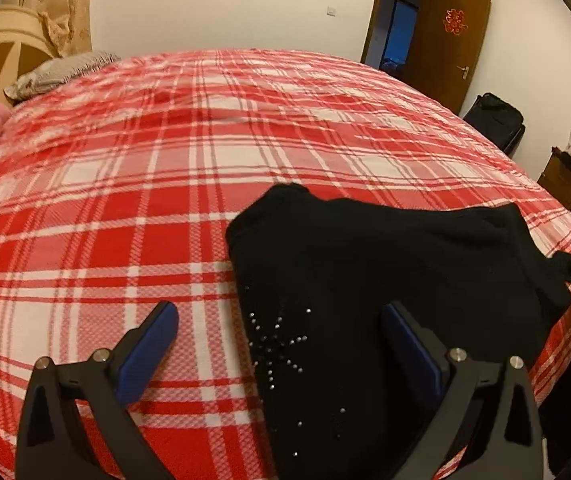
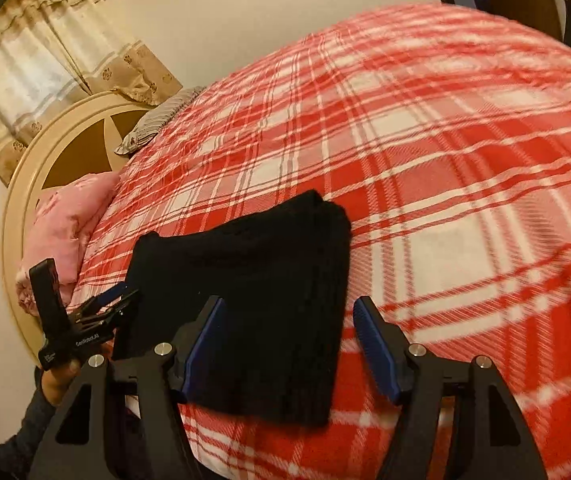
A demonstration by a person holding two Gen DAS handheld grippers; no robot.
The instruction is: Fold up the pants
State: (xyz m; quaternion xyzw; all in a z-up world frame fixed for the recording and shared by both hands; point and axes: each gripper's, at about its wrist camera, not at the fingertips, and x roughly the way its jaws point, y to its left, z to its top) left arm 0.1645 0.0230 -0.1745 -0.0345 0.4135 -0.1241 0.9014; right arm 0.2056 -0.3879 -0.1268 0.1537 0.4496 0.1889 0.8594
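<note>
The black pants (image 1: 365, 280) lie folded into a compact stack near the front edge of the red plaid bed (image 1: 165, 160). A sparkly stud pattern (image 1: 277, 344) shows on top. My left gripper (image 1: 279, 312) is open just above them, its fingers either side of the stack's left edge, holding nothing. In the right wrist view the same pants (image 2: 253, 280) lie flat. My right gripper (image 2: 289, 306) is open over their near right edge, its left finger above the cloth and its right finger above the plaid sheet. The left gripper (image 2: 101, 308) sits at the stack's left side, held by a hand (image 2: 59, 380).
A grey pillow (image 1: 57, 72) and a pink blanket (image 2: 65, 220) lie by the round headboard (image 2: 45, 152) on the left. An open brown door (image 1: 445, 40), a black bag (image 1: 493, 120) and a wooden dresser (image 1: 565, 188) stand beyond the bed on the right.
</note>
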